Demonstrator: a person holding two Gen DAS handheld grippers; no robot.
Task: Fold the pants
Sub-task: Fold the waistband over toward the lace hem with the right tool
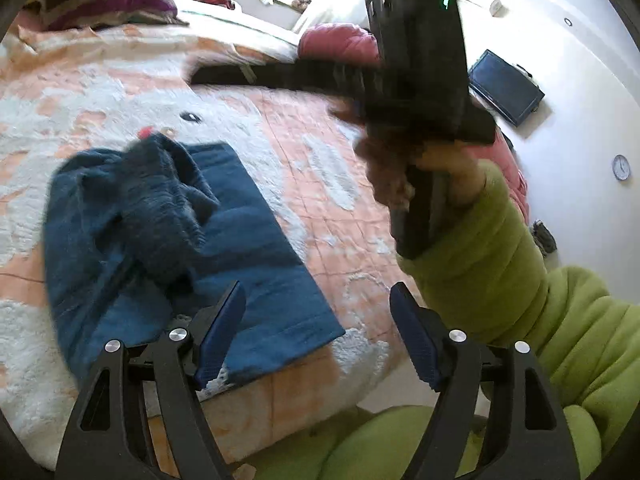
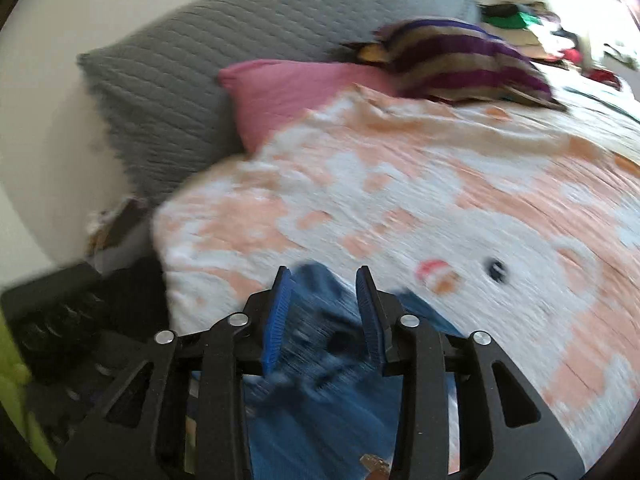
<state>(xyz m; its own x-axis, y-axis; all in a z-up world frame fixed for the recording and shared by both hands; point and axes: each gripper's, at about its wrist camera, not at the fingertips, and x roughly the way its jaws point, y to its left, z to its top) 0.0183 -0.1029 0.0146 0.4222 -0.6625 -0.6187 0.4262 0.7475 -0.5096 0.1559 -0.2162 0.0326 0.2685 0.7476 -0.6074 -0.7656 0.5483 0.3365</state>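
Note:
Blue pants (image 1: 192, 236) lie on the peach and white bedspread (image 1: 328, 216), one leg flat, the waist part bunched on top at the left. My left gripper (image 1: 318, 308) is open and empty, above the hem end of the flat leg near the bed's front edge. The right gripper's body (image 1: 420, 60) is raised in the person's hand at the upper right of the left wrist view. In the right wrist view my right gripper (image 2: 324, 280) is open above the blurred blue pants (image 2: 320, 400), with nothing between its blue pads.
A grey quilted headboard cushion (image 2: 200, 64), a pink pillow (image 2: 288, 88) and a striped purple blanket (image 2: 460, 60) sit at the bed's head. A red padded garment (image 1: 340, 42) lies at the far side. My green sleeve (image 1: 492, 264) is at the right.

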